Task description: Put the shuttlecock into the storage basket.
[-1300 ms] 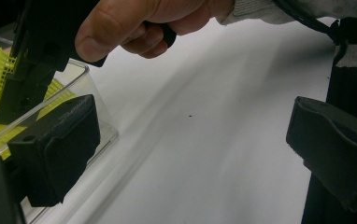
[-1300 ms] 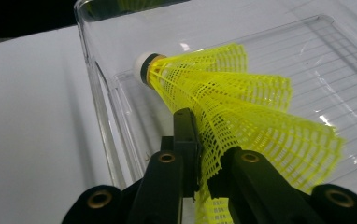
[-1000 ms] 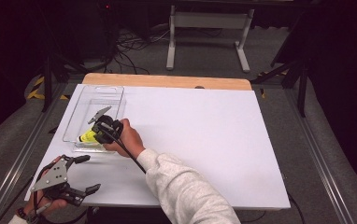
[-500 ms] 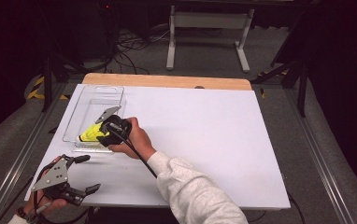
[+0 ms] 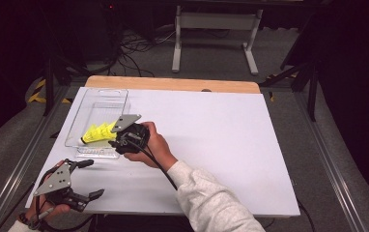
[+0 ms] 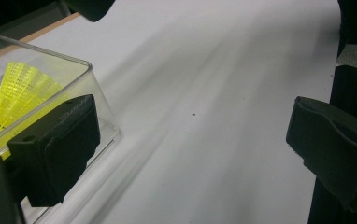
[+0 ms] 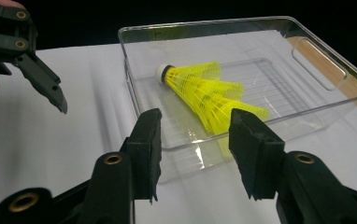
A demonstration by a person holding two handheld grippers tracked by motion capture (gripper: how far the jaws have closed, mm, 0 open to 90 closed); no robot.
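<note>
A nested stack of yellow shuttlecocks (image 5: 95, 133) with a white cork lies on its side in a clear plastic tray (image 5: 104, 92) at the table's left. My right gripper (image 5: 112, 140) hovers just off the tray's near right corner and points at it. In the right gripper view its jaws (image 7: 195, 123) stand open; they have just been opening, with nothing between them, and the shuttlecocks (image 7: 204, 93) lie beyond the tips inside the tray (image 7: 204, 23). My left gripper (image 5: 93, 178) rests open at the front left corner. Its view (image 6: 190, 130) shows the tray's corner (image 6: 88, 70) and the shuttlecocks (image 6: 17, 88).
A white sheet (image 5: 211, 130) covers the table, with a wooden strip (image 5: 173, 83) along the far edge. A metal stand (image 5: 216, 21) and cables sit on the floor behind. A cable trails from the right gripper along the sleeve.
My right gripper has drawn back to the right and up from over the tray, and its jaws have parted. The shuttlecocks stay in the tray. The left gripper has not moved.
</note>
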